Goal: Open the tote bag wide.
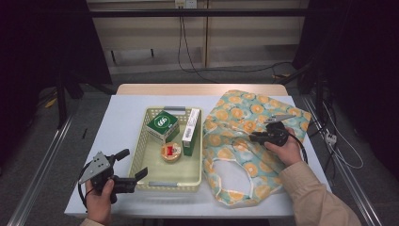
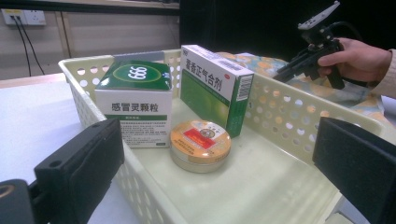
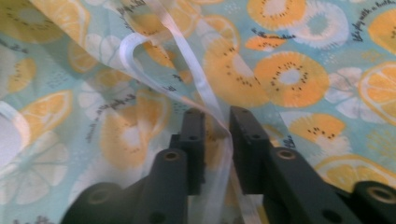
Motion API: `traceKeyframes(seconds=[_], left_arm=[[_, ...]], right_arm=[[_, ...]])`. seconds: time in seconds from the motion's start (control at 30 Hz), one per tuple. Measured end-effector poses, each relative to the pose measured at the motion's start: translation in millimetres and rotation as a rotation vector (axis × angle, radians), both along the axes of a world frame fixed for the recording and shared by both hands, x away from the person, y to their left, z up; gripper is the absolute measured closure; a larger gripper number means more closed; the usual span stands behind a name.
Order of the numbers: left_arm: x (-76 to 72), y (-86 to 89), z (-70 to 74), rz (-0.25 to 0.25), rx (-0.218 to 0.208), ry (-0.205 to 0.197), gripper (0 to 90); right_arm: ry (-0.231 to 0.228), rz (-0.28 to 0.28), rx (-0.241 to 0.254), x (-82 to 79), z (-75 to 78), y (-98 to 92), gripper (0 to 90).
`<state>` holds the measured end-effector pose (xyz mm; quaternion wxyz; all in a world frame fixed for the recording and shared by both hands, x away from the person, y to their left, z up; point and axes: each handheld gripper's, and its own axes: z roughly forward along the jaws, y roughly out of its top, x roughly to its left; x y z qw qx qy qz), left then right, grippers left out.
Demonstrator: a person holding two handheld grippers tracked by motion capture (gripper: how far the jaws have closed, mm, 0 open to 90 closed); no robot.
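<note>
Two grippers: left gripper (image 1: 132, 165) wide apart over basket rim (image 1: 162, 184); right gripper (image 3: 216, 122) narrowly parted astride bag's white trim (image 3: 201, 86).

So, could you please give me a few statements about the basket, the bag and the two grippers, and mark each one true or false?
1. The round tin lies inside the basket. True.
2. The fruit-print bag lies left of the basket. False: it lies to its right.
3. The left gripper holds the green box. False: its jaws stand open at the basket's near corner, holding nothing.
4. The bag's white edge strip runs between the right gripper's jaws. True.
5. The basket holds two boxes. True.
</note>
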<state>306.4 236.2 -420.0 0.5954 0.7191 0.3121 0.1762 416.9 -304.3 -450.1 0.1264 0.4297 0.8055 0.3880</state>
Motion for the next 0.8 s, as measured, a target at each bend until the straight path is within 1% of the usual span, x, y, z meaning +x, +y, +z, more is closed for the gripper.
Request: traceKeyframes(seconds=[0.17,0.2,0.27,0.37,0.43,0.5,0.53,0.6,0.73,0.8], left_arm=[[-0.1,-0.1,0.4,0.0,0.002,-0.003,2.1],[-0.1,-0.3,0.5,-0.001,0.002,-0.003,2.1],[-0.1,-0.8,0.8,0.001,0.0,-0.004,2.1],[-0.3,-1.2,1.2,0.002,-0.002,-0.005,2.1],[-0.3,-1.4,1.2,0.002,-0.002,-0.006,2.1],[-0.4,-1.8,1.3,-0.001,0.001,-0.006,2.1],[-0.2,-2.0,1.3,-0.004,0.006,-0.009,2.1],[-0.2,-3.1,1.4,-0.007,0.008,-0.007,2.1],[0.1,-4.1,1.5,-0.008,0.008,-0.006,2.1],[0.5,-4.4,1.1,-0.007,0.006,-0.004,2.1]], right_arm=[[-0.02,0.023,-0.011,-8.9,8.5,4.0,60.9],[-0.03,0.03,-0.011,-10.8,10.7,5.0,59.2],[-0.048,0.037,-0.004,-15.1,15.6,6.3,56.2],[-0.059,0.056,0.011,-21.4,21.6,7.7,52.9],[-0.062,0.066,0.012,-25.9,24.4,9.7,52.7],[-0.076,0.081,0.009,-30.3,26.6,12.0,53.5],[-0.078,0.086,0.006,-32.6,27.6,13.1,55.2],[-0.077,0.1,-0.002,-35.4,28.2,15.5,55.4],[-0.091,0.105,-0.012,-36.9,28.3,17.8,55.9],[-0.099,0.108,-0.012,-35.7,27.6,19.0,58.8]])
